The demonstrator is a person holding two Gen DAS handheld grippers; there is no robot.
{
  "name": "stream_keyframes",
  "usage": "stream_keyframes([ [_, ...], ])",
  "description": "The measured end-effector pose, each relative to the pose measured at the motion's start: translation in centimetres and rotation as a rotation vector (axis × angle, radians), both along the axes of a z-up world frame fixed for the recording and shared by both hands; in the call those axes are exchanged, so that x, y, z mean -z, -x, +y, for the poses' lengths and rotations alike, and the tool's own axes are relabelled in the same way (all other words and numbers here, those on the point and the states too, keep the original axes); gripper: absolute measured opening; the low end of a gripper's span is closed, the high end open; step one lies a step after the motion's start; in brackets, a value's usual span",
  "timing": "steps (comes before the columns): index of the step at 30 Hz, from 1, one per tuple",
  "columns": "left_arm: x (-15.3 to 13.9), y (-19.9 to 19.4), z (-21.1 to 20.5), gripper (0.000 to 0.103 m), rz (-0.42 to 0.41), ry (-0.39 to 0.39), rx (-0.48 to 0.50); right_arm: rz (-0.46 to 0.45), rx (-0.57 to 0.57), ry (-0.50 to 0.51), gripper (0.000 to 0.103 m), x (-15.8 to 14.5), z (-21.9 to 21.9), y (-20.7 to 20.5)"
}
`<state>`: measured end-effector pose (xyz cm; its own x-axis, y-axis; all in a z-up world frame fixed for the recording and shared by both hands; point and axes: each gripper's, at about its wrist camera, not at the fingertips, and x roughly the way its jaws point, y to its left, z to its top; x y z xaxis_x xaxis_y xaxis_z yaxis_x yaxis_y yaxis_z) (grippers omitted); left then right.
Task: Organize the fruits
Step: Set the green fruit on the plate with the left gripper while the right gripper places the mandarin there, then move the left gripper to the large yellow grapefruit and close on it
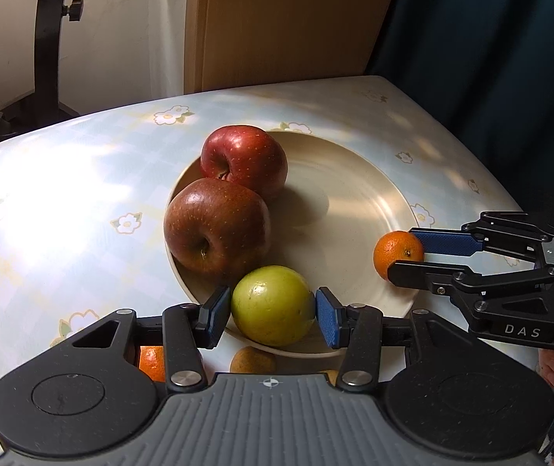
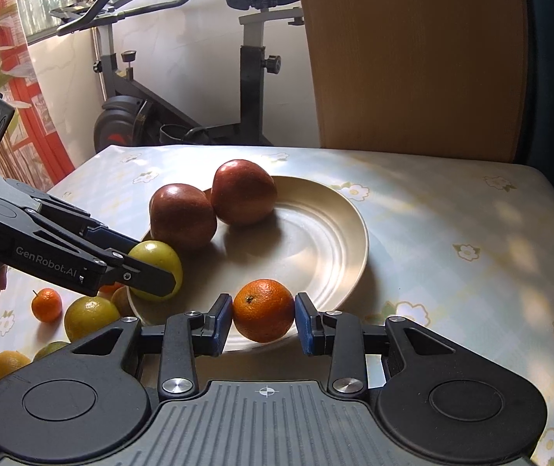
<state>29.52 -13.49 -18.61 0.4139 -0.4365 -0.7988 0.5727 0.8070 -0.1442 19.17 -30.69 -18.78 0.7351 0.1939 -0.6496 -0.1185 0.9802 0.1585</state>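
Note:
A cream plate (image 1: 354, 202) (image 2: 315, 233) holds two red apples (image 1: 218, 225) (image 1: 244, 159) on its left side. My left gripper (image 1: 273, 310) is shut on a green fruit (image 1: 273, 305) over the plate's near rim; it also shows in the right wrist view (image 2: 156, 264). My right gripper (image 2: 263, 316) is shut on a small orange (image 2: 263, 310) over the plate's near-right rim; the orange shows in the left wrist view (image 1: 398, 254) between the right gripper's blue pads (image 1: 447, 242).
Loose fruit lies on the flowered tablecloth (image 2: 451, 233) left of the plate: a tiny orange (image 2: 46, 304), a yellow-green citrus (image 2: 90, 316), and others (image 2: 5, 365). A wooden chair back (image 2: 412, 58) and an exercise bike (image 2: 183, 77) stand beyond the table.

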Motion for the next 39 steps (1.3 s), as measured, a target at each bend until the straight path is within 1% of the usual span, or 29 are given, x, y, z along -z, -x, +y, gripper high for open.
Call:
stream_keyframes([
  [4,-1.0,0.2,0.7,0.053,-0.014,0.034,-0.004,0.010,-0.012,-0.037,0.032,0.6,1.2,0.0],
  [9,-2.1,-0.1,2.1,0.053,-0.029,0.065,-0.050,0.013,-0.051,-0.036,0.032,0.8,3.7,-0.4],
  [12,-2.6,-0.1,3.1,0.053,-0.044,0.082,-0.072,0.010,-0.053,-0.022,0.032,0.8,4.6,-0.6],
  [14,-2.9,0.0,3.8,0.053,-0.053,0.090,-0.084,0.015,-0.054,-0.030,0.032,0.8,4.9,-0.7],
  [22,-3.4,0.7,5.6,0.053,-0.110,0.092,-0.126,0.019,-0.036,-0.018,0.037,0.7,5.5,-0.8],
  [23,-3.5,0.9,5.9,0.053,-0.116,0.090,-0.135,0.016,-0.031,-0.017,0.039,0.6,5.5,-0.7],
  [24,-3.6,1.1,6.2,0.053,-0.119,0.086,-0.142,0.012,-0.027,-0.017,0.044,0.6,5.5,-0.6],
  [26,-3.7,1.4,6.7,0.053,-0.122,0.085,-0.156,0.005,-0.018,-0.016,0.049,0.4,5.6,-0.4],
  [31,-4.0,2.4,8.0,0.053,-0.140,0.091,-0.194,-0.007,-0.005,-0.013,0.050,0.0,5.9,0.4],
  [39,-4.2,5.0,9.8,0.053,-0.187,0.064,-0.219,-0.039,0.032,-0.025,0.050,-1.5,6.8,2.3],
])
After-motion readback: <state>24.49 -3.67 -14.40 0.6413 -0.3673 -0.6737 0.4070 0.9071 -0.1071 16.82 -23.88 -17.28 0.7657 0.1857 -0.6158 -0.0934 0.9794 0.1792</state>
